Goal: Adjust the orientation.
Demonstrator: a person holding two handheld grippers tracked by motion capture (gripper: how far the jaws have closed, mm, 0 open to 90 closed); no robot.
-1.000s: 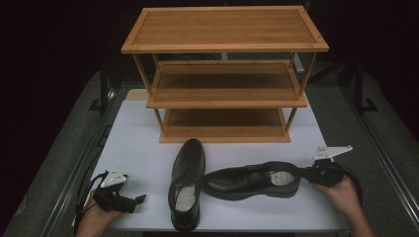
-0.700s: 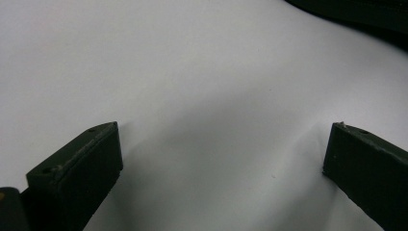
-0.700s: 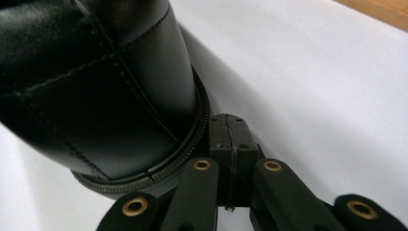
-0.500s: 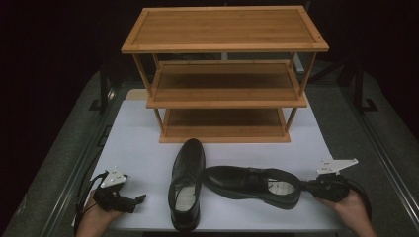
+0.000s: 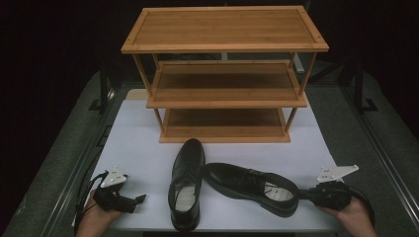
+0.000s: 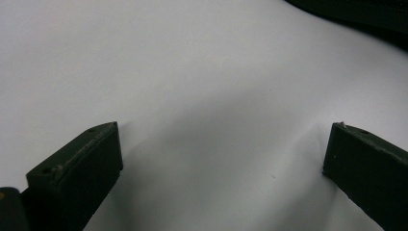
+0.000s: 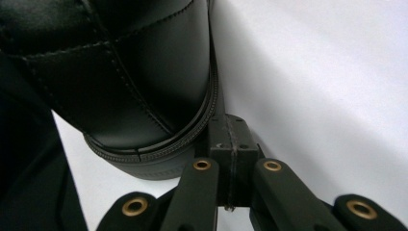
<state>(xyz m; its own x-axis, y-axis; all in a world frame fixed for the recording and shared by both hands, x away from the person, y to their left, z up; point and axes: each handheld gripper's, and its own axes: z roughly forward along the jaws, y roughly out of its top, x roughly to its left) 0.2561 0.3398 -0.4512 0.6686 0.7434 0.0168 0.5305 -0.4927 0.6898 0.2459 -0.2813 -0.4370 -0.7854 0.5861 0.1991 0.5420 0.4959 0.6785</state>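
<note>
Shoes are the business here: one black dress shoe (image 5: 187, 185) lies toe-first toward the wooden shoe rack (image 5: 225, 74), just in front of its bottom shelf, and a second black shoe (image 5: 252, 187) lies crosswise, its toe just beside the first shoe and its heel pointing away from the rack's right corner. The right gripper (image 5: 316, 193) sits at that heel; in the right gripper view its jaws are pressed fully together with nothing between them, their tip against the heel's welt (image 7: 192, 139). The left gripper (image 5: 133, 201) rests on the white mat (image 5: 138, 143), well to the left of the rack's front, jaws standing wide and empty.

Judging from this, the risk is a push that goes off line. With closed jaws bearing on the rounded heel edge, the tip may slide off the welt, or the shoe may pivot and knock its toe into the upright shoe, nudging that one askew. A harder shove could tip the crosswise shoe onto its side.
</note>
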